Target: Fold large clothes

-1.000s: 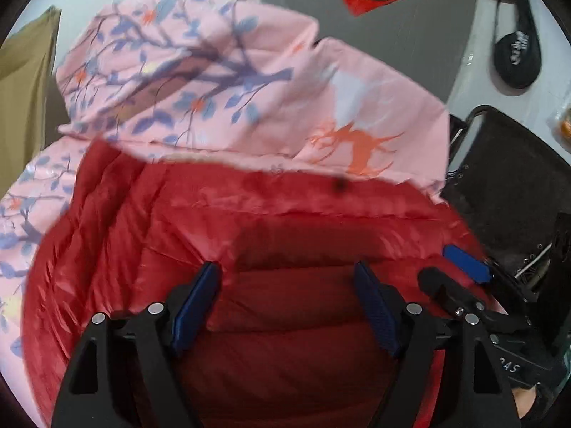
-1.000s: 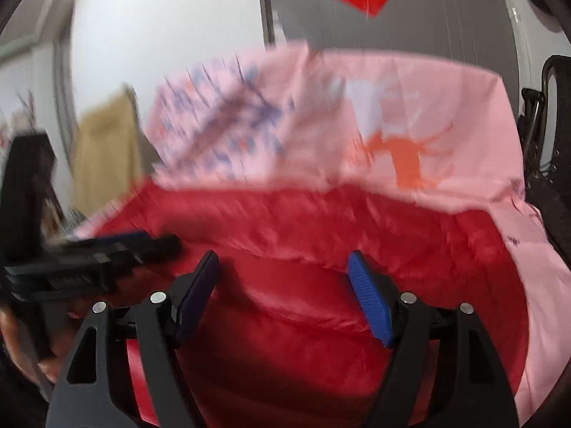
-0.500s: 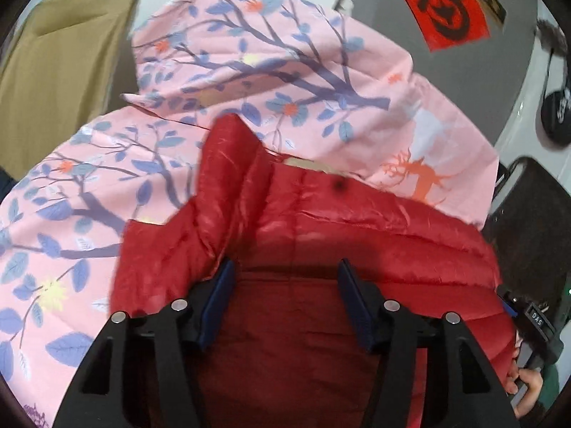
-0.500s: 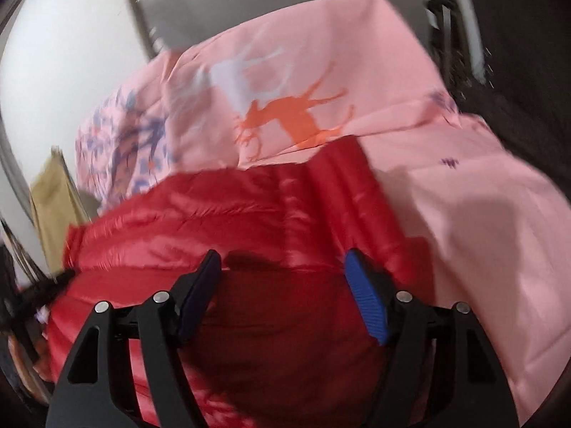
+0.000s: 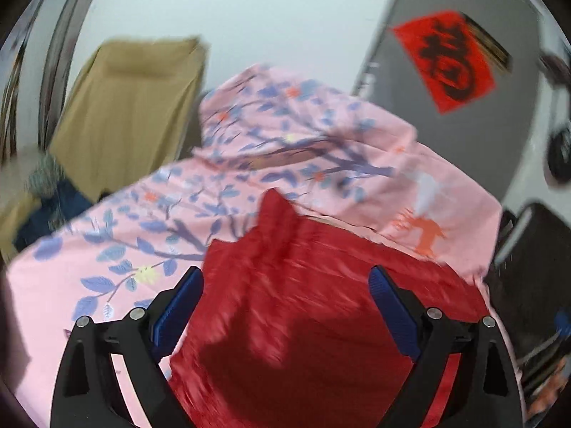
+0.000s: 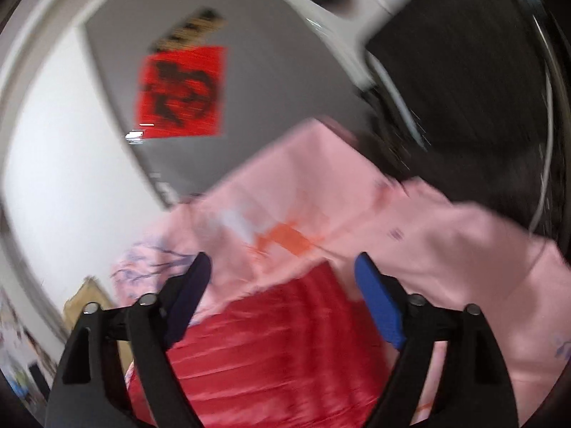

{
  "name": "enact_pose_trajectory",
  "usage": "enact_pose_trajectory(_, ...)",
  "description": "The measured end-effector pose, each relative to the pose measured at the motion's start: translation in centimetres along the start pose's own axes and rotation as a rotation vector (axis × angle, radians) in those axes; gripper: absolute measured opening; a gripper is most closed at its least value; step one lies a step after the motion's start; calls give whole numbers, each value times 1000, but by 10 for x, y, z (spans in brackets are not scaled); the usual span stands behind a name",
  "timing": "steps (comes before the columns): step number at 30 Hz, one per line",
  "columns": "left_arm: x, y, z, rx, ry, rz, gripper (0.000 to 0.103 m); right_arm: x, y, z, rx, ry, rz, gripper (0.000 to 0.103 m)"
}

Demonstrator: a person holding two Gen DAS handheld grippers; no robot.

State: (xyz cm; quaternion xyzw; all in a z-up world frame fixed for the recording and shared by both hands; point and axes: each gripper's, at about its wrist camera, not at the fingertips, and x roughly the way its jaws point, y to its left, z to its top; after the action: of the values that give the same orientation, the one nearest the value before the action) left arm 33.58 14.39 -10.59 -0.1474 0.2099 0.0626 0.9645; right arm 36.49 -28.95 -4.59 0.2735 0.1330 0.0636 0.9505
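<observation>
While both frames are smeared by motion blur, the left gripper (image 5: 285,306) is seen with its jaws spreading apart at lower centre of the left wrist view; the red padded jacket (image 5: 303,321) lies between and beneath the blue pads (image 5: 390,312), but no pad is seen pressing on it. The right gripper (image 6: 282,292) is likewise seen opening at lower centre of the right wrist view, with the jacket (image 6: 278,349) below it and nothing clamped.

The jacket is spread on a pink printed sheet (image 5: 142,235), which fills the middle of both frames. One corner of the jacket stands up as a peak at frame centre in the left wrist view. A tan cloth (image 5: 135,107) is seen at upper left, a red paper sign (image 5: 449,67) on a grey panel at upper right.

Risk is judged as follows. The slick, puffy fabric may spring back once released, so that the fold is lost. On regrasp, the sheet may be pinched together with the jacket if the pads are set too near its edge.
</observation>
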Motion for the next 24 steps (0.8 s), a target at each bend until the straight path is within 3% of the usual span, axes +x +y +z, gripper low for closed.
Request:
enact_pose_trajectory(5, -55, -58, -5, 93, -72, -29, 97, -57, 53, -2, -111, -96, 44, 91)
enact_pose_trajectory(10, -102, -90, -27, 172, -161, -6, 100, -82, 80, -16, -151, -101, 82, 92)
enact_pose_trajectory(15, -109, -93, -40, 198, -169, 0, 100, -79, 97, -35, -197, -52, 94, 92)
enact_pose_trajectory(24, -100, -85, -47, 217, -145, 34, 100, -58, 94, -103, -335, 119, -9, 92)
